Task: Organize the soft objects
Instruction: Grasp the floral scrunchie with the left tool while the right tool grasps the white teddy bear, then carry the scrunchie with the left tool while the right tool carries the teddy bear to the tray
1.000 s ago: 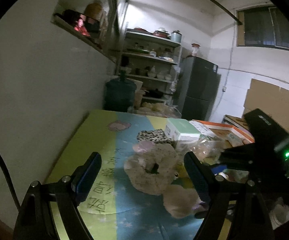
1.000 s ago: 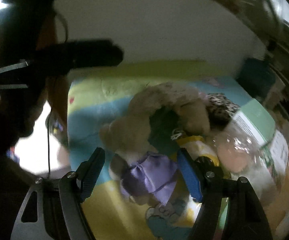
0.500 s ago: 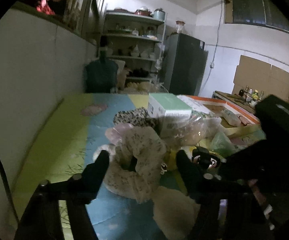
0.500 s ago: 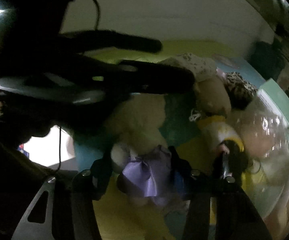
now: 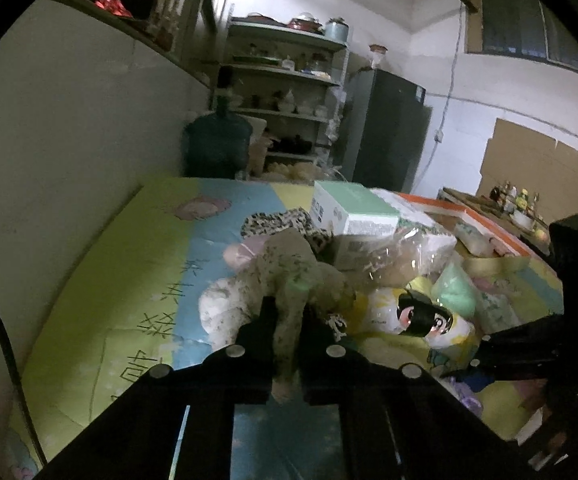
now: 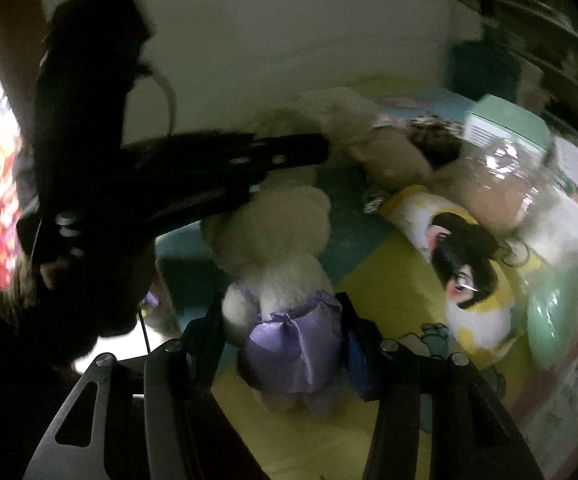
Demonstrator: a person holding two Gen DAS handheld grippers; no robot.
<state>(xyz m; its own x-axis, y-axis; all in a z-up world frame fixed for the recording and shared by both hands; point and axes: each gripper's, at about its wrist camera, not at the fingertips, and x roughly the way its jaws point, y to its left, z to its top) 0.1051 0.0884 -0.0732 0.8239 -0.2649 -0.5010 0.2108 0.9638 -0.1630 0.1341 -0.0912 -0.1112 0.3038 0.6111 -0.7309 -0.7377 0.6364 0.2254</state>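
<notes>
Left wrist view: left gripper (image 5: 287,344) jaws have just pinched shut on limp speckled cream fabric ring (image 5: 285,280) on pastel mat (image 5: 129,280), right gripper (image 6: 285,340) clamps white plush's purple satin skirt (image 6: 293,344); both light, squashy, likely sagging, so grip bunched folds

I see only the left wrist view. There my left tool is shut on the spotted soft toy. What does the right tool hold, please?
Observer: The right tool has just been closing its jaws; they press on the purple dress of a white plush doll.
Operator: Does this doll touch the black-haired cushion?
Observer: No, the black-haired cushion lies apart; bare yellow mat shows between them.
Operator: Where is my left tool there?
Observer: The left tool crosses just above the doll's head in that picture.
</notes>
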